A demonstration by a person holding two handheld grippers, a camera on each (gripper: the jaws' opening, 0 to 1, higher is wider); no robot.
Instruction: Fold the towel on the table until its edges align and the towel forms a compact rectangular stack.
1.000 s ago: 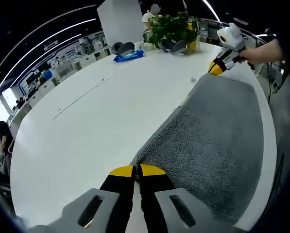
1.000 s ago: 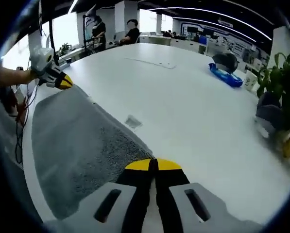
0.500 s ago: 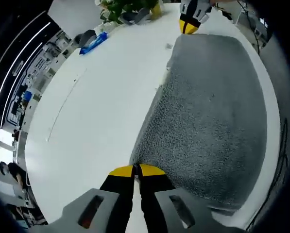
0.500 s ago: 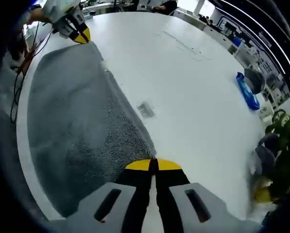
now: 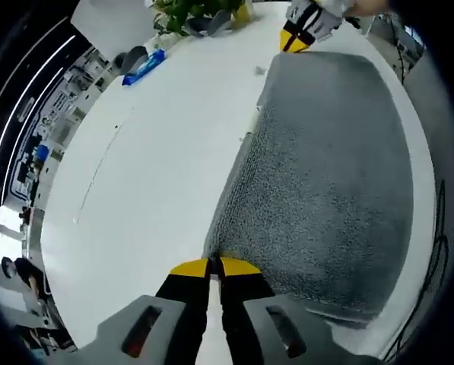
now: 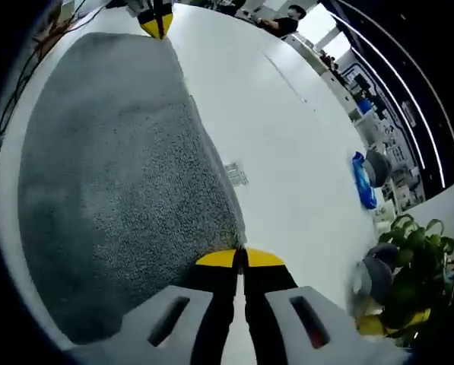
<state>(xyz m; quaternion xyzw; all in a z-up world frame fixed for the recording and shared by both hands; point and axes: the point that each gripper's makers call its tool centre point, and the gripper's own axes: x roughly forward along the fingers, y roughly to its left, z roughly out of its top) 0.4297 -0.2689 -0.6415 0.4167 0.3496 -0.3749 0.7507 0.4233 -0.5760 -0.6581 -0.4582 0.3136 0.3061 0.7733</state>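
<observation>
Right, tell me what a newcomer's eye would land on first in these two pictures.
The big grey towel dominates, spread over the near side of the white table. Each gripper is shut on a corner of it: the left gripper pinches the corner at the bottom of its own view, and the right gripper does likewise in its own. Farther off, a green plant and a blue object sit on the table.

Towel point(image 5: 333, 167) corner hidden inside left gripper point(image 5: 214, 266), potted plant point(image 5: 188, 14) cut off by edge
</observation>
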